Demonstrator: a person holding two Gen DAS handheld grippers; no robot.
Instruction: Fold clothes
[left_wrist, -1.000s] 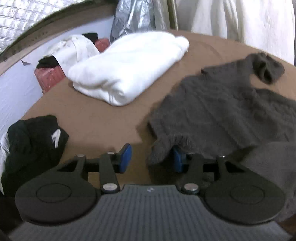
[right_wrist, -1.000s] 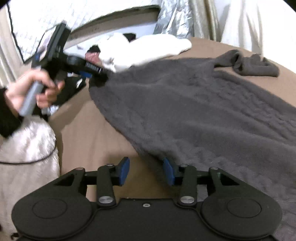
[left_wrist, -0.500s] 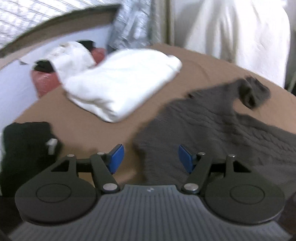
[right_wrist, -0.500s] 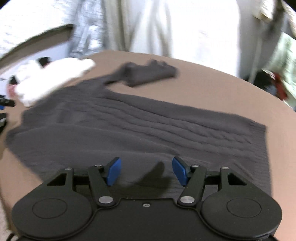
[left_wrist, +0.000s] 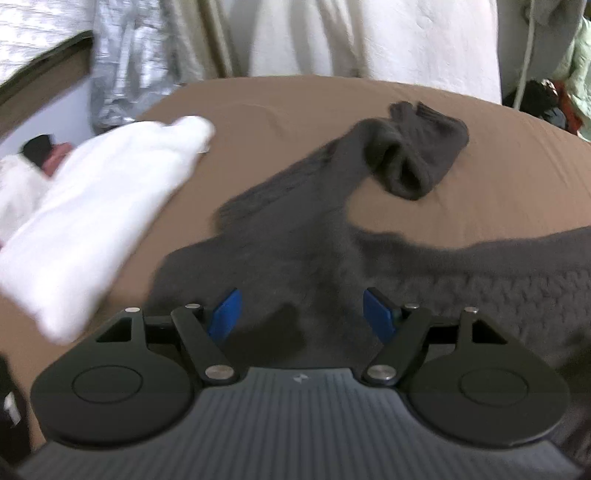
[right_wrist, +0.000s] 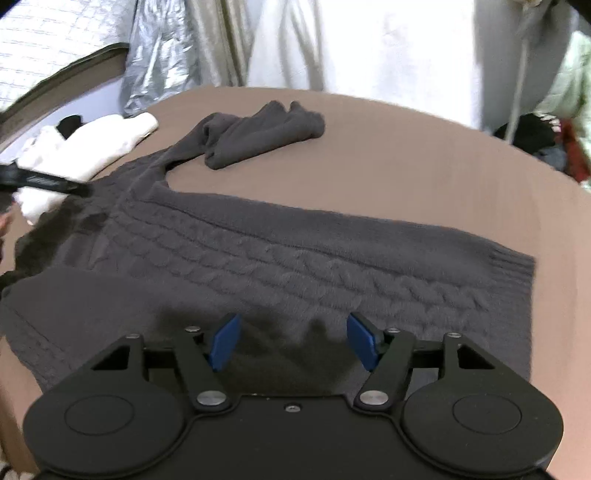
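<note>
The grey sweater (right_wrist: 295, 258) lies flat on the brown surface (right_wrist: 424, 155), 1 side folded over, 1 sleeve (left_wrist: 406, 155) still bunched outward. Left tool (left_wrist: 301, 314) and right tool (right_wrist: 291, 341) are opening, nothing gripped. A white garment (left_wrist: 92, 214) lies folded beside it.
</note>
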